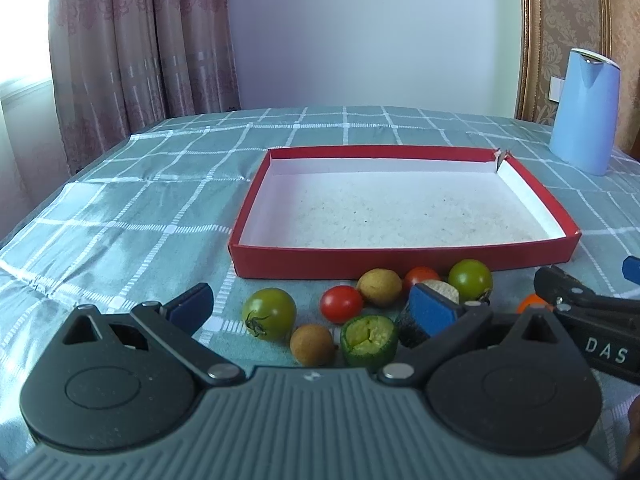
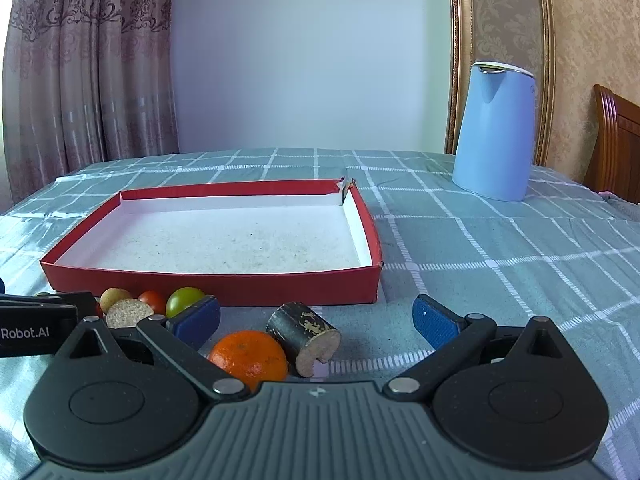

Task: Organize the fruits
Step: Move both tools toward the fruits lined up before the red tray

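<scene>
The mandarin [image 2: 249, 354], at 11 o'clock between the released right claw [image 2: 316, 322] fingers before the empty red box [image 2: 216, 285], seems soft, so pinch its widest middle; the left claw [image 1: 314, 308] is released too.

Two handheld grippers sit low and side by side, both pointing forward. The left gripper [image 1: 314, 306] has its blue-padded fingers [image 1: 192, 305] spread wide apart, holding nothing. The right gripper [image 2: 316, 320] is likewise spread wide, its blue pads [image 2: 434, 322] gripping nothing. Each gripper's dark body edges into the other's view.
</scene>
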The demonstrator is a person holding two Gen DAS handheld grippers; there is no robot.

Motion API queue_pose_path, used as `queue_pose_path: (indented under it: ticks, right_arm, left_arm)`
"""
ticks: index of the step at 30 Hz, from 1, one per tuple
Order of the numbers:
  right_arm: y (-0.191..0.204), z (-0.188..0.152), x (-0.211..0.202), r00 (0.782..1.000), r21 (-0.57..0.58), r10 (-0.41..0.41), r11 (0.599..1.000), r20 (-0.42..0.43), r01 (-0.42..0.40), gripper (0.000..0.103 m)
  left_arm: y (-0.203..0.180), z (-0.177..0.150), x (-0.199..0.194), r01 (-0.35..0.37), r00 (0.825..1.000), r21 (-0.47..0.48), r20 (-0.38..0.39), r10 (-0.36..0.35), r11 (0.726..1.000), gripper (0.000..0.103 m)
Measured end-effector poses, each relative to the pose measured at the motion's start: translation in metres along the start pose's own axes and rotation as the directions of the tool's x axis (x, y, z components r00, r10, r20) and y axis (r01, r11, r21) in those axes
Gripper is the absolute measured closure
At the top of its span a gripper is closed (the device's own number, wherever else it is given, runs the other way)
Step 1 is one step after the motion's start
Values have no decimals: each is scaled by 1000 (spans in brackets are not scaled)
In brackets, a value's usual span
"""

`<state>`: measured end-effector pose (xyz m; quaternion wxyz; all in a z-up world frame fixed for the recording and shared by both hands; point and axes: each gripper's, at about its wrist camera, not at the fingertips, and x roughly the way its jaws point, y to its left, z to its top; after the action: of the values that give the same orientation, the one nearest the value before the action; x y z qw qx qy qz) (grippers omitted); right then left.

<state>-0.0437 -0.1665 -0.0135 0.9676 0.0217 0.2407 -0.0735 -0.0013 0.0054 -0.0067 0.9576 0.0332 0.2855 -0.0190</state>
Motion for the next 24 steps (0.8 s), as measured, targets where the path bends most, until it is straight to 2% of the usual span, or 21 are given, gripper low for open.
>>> queue_pose_path:
  ticks: [15, 24]
  right_arm:
    - [-4, 1, -1, 1000, 6, -6, 1000, -2, 6, 0]
    - [-16, 3, -9, 1000, 50, 11, 999, 14, -12, 0]
  left_arm:
    - [-2, -4, 0, -3, 1000, 9, -13, 3, 1000, 0]
    - [6, -6, -4, -9, 999, -12, -33, 9, 1000, 0]
